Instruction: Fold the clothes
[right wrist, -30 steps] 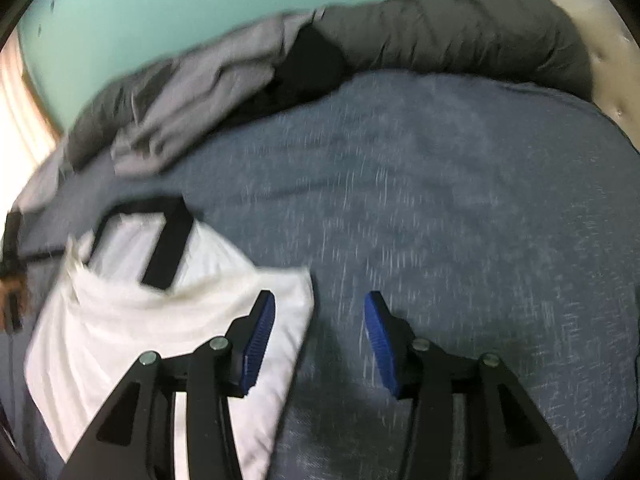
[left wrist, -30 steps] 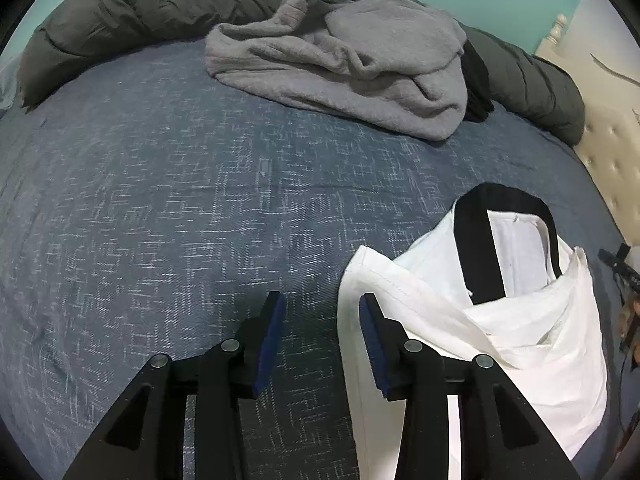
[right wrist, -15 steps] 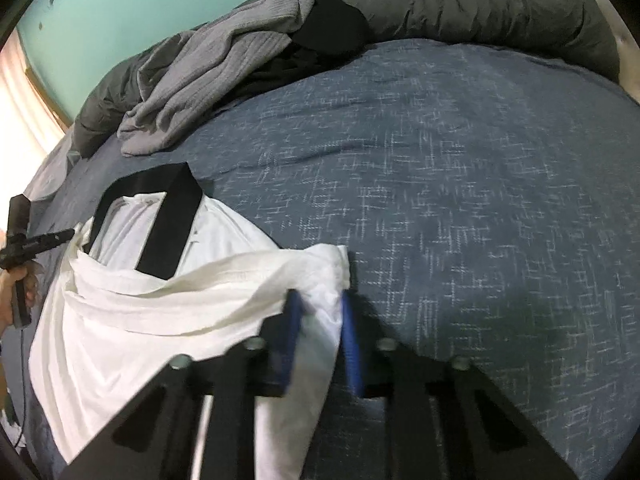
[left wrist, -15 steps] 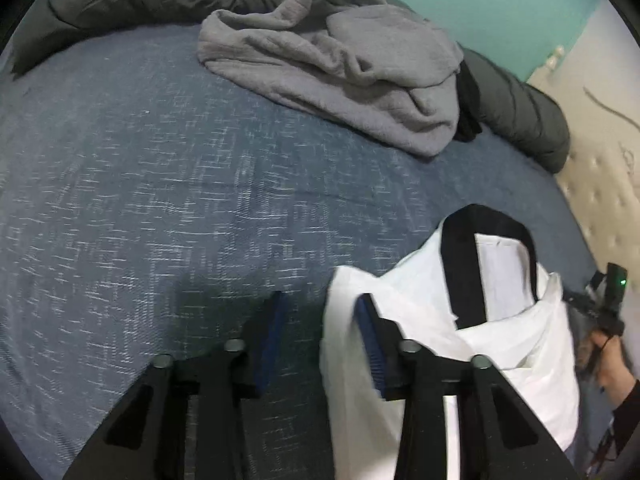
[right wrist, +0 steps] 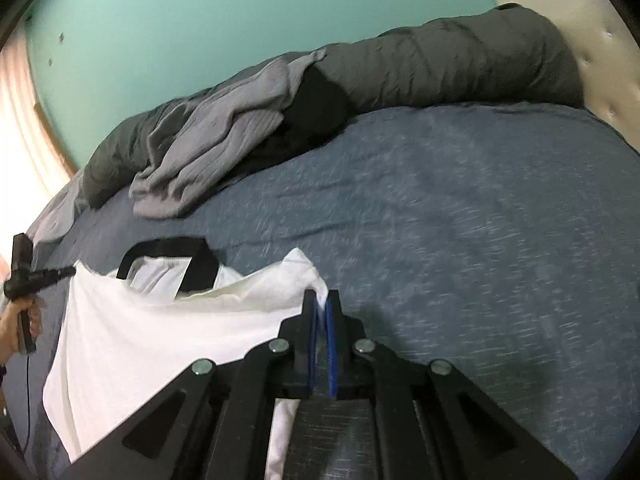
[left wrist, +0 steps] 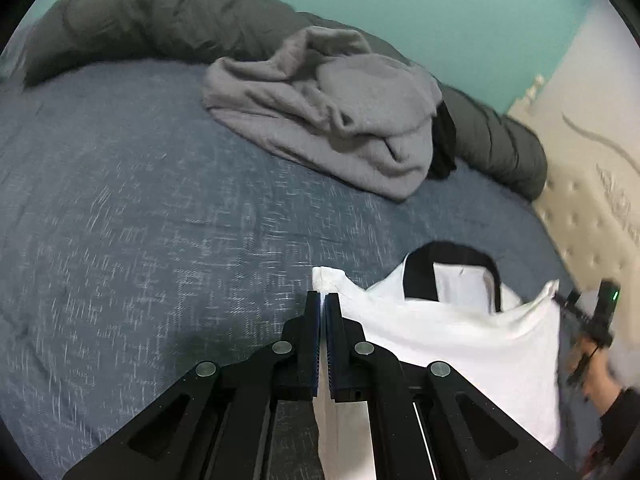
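The left claw is pressed together on one corner of the white shirt, and the right claw is clamped on the opposite corner. One white shirt with a black collar hangs stretched between them, just above the blue bed. At the far edge of the bed lie one crumpled grey garment and one dark grey rolled duvet.

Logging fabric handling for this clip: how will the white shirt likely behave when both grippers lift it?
The white shirt looks thin and floppy: it likely sags between the left gripper and right gripper, each shut on a corner. Probably light; the pinched edges bunch easily. Its black collar may flop forward.
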